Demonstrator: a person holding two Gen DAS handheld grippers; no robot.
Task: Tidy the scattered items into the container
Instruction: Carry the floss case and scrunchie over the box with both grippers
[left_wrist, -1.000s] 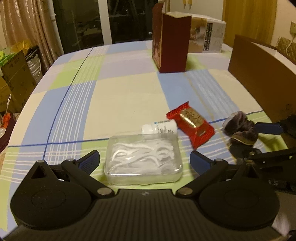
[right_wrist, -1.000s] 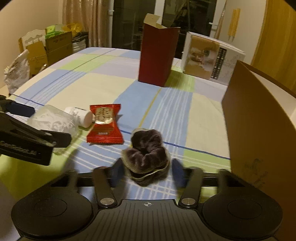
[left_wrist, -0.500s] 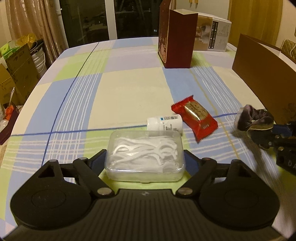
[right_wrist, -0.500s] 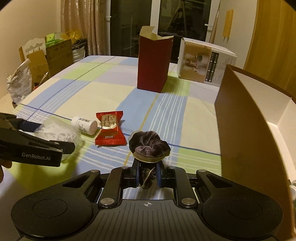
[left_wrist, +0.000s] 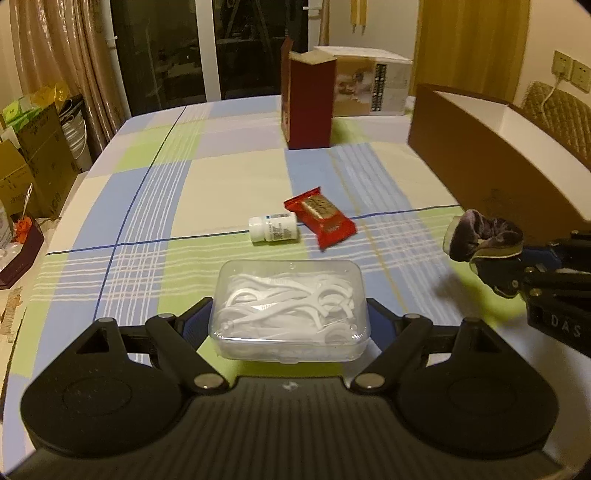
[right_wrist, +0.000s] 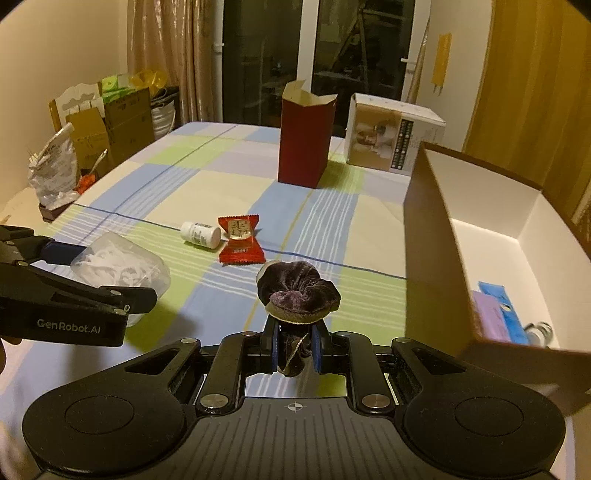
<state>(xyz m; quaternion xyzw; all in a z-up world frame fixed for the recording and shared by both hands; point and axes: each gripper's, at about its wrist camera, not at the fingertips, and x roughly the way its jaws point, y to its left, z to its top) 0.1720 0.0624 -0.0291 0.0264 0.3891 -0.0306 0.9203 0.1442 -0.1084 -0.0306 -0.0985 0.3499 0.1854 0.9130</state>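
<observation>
My left gripper (left_wrist: 290, 321) is shut on a clear plastic box of white floss picks (left_wrist: 289, 306), held above the checked tablecloth. My right gripper (right_wrist: 294, 345) is shut on a dark purple velvet scrunchie (right_wrist: 297, 291), also lifted off the table. In the left wrist view the scrunchie (left_wrist: 480, 236) hangs at the right, and in the right wrist view the floss box (right_wrist: 118, 269) shows at the left. A small white pill bottle (left_wrist: 273, 229) lies on its side next to a red snack packet (left_wrist: 321, 216). The open brown box (right_wrist: 480, 236) stands at the right, white inside, with a few items on its floor.
A tall dark red carton (right_wrist: 304, 142) and a printed white box (right_wrist: 393, 136) stand at the far side of the table. Cardboard boxes and bags (right_wrist: 110, 122) crowd the floor beyond the left edge. A person's fingertip (right_wrist: 2, 356) shows at the left edge of the right wrist view.
Both grippers closed, the left on the floss box and the right on the scrunchie, then rose off the table with them. The bottle and packet stayed put.
</observation>
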